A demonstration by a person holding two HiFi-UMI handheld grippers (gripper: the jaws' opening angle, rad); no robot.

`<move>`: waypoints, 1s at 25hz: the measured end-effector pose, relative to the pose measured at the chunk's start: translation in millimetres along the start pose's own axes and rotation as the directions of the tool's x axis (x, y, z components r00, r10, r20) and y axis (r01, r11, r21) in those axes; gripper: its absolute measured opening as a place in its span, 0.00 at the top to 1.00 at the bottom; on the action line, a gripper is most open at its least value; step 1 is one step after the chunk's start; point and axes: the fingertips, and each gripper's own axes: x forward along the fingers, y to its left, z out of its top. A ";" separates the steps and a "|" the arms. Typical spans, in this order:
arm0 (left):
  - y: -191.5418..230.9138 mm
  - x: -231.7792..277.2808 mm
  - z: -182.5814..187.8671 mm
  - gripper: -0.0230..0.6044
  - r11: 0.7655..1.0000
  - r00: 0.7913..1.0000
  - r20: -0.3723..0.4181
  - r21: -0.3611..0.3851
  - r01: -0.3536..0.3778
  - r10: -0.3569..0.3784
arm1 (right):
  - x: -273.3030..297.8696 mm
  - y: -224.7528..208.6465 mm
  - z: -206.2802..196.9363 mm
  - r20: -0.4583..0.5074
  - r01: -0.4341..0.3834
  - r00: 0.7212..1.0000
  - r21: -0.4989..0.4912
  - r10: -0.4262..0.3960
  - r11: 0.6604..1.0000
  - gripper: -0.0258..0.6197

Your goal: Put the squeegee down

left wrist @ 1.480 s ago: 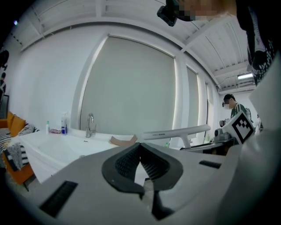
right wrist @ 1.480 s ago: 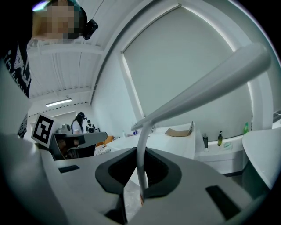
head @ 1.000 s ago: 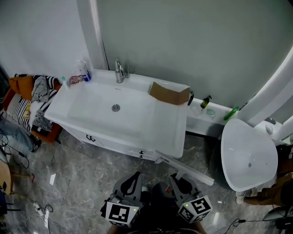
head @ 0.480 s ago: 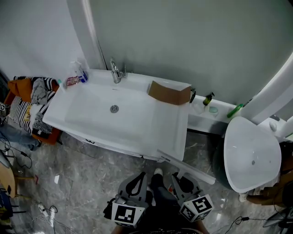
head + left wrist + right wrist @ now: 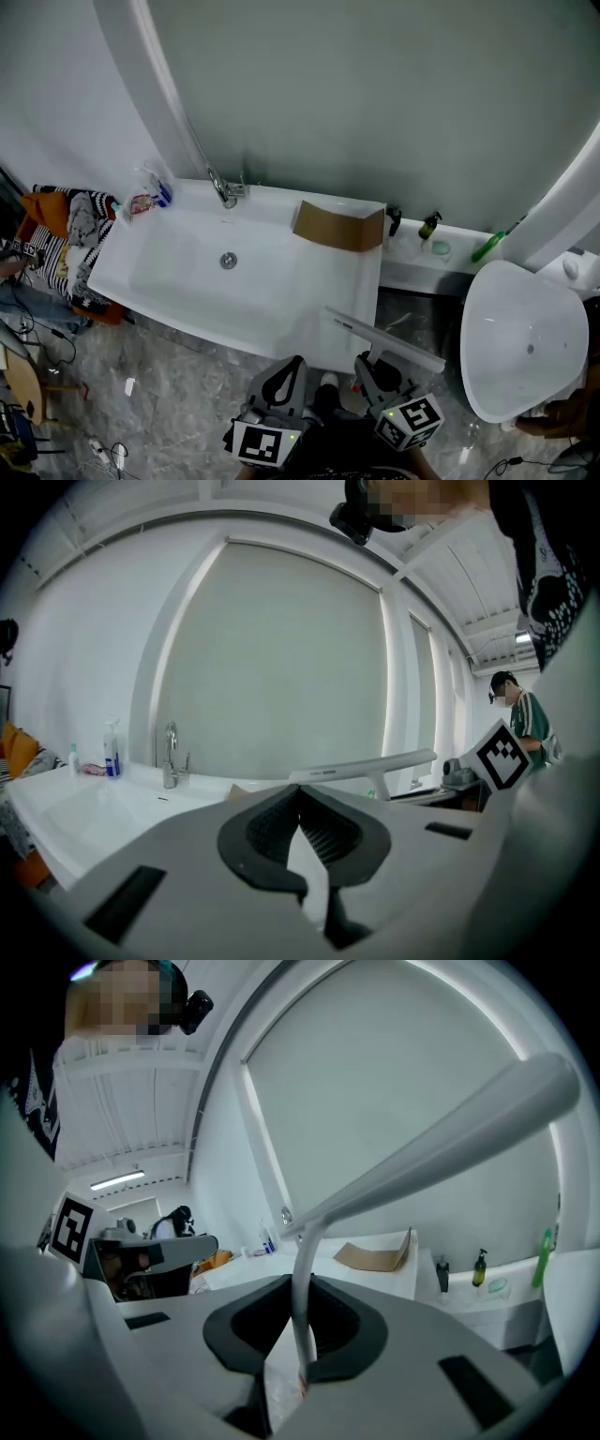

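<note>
The white squeegee [image 5: 384, 335] has its long blade hanging level over the front right corner of the white sink [image 5: 169, 281]. Its thin handle [image 5: 302, 1316] runs down between the pads of my right gripper [image 5: 373, 362], which is shut on it. In the right gripper view the blade [image 5: 441, 1138] slants up to the right above the jaws [image 5: 298, 1283]. My left gripper [image 5: 292, 366] sits beside it at the bottom middle, apart from the squeegee. Its pads meet at the tips [image 5: 300, 791] with nothing between them. The blade [image 5: 366, 766] also shows just past the left gripper.
A faucet [image 5: 223, 190] and small bottles [image 5: 155, 192] stand at the sink's back. A brown cardboard piece [image 5: 339, 228] leans at its back right corner. Bottles [image 5: 429, 225] line a low ledge. A white oval fixture [image 5: 525, 347] is at right, clothes [image 5: 56, 234] at left.
Both grippers have moved forward toward the sink together. The squeegee blade, still held by the right gripper, now reaches over the sink's front right corner.
</note>
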 end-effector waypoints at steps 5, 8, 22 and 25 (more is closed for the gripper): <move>1.5 21.9 1.8 0.96 1.000 1.000 -0.010 -0.007 -0.021 0.021 | 8.2 -28.0 6.1 -0.003 0.004 1.000 0.016 -0.004 1.000 0.88; -0.9 31.5 0.7 0.96 1.000 1.000 -0.019 -0.005 -0.010 0.010 | 10.1 -36.4 6.5 -0.011 0.011 1.000 0.025 -0.010 1.000 0.88; 12.9 56.7 13.2 0.96 0.997 0.997 0.004 -0.003 0.072 -0.072 | 25.4 -49.0 18.3 0.021 0.091 0.996 0.048 -0.092 0.995 0.88; 26.4 64.7 20.3 0.96 0.994 0.994 -0.001 0.001 0.108 -0.108 | 37.4 -49.0 26.3 0.027 0.130 0.991 0.058 -0.132 0.990 0.88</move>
